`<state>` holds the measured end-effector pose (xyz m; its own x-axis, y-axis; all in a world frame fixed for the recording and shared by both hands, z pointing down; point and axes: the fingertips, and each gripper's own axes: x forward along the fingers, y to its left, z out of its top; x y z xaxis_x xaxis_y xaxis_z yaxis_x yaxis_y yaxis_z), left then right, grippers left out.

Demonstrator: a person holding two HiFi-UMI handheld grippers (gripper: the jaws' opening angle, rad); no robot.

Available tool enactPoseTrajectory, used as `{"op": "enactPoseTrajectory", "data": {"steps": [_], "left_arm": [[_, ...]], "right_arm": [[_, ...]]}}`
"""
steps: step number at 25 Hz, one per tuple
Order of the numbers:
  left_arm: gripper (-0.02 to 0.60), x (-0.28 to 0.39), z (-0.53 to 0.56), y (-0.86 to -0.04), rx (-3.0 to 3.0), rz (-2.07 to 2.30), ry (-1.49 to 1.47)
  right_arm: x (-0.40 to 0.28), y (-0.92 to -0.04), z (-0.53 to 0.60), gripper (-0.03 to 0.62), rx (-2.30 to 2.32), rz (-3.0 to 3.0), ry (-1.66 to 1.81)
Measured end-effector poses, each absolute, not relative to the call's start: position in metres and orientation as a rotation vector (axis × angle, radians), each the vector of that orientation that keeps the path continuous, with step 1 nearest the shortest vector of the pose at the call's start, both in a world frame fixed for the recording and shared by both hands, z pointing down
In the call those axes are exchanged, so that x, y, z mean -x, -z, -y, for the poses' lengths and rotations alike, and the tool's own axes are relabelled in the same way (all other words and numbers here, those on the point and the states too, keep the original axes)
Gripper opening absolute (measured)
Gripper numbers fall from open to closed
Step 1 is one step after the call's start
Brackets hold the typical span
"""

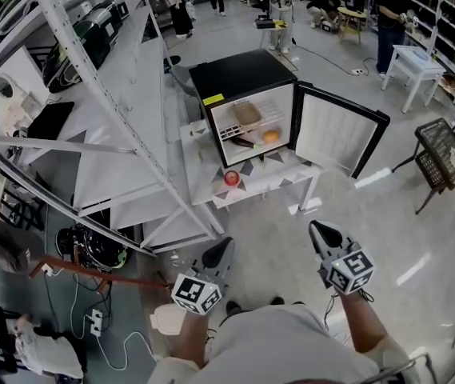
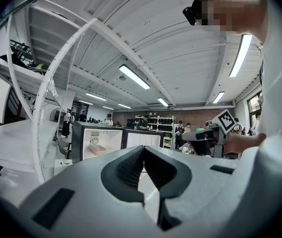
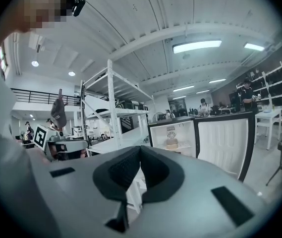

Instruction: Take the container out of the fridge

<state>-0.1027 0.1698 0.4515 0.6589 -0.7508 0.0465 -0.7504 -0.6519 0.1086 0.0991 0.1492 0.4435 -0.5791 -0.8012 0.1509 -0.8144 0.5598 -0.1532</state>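
L gripper (image 1: 221, 250) & R gripper (image 1: 321, 232) jaws clenched, empty; container (image 1: 247, 115) well ahead of them in open fridge (image 1: 239, 74), nothing done yet.

The left gripper (image 2: 143, 148) fills the bottom of the frame, its dark jaws pressed together with nothing between them. Above them at centre left stands the black mini fridge (image 2: 78, 144), its door (image 2: 143, 139) swung open to the right. A pale container (image 2: 99, 149) sits on a shelf inside it. The right gripper (image 2: 200, 137) shows at centre right, and a white rack frame (image 2: 41, 128) arcs across the left.
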Motion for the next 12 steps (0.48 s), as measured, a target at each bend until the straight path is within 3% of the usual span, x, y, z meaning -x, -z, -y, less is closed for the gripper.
{"op": "enactPoseTrajectory", "data": {"steps": [12], "left_arm": [[0.005,0.078,-0.173,-0.456,-2.739,1.274,-0.004]], "right_arm": [[-0.116,-0.453,-0.145,0.006,-1.353,2.731,-0.331]]}}
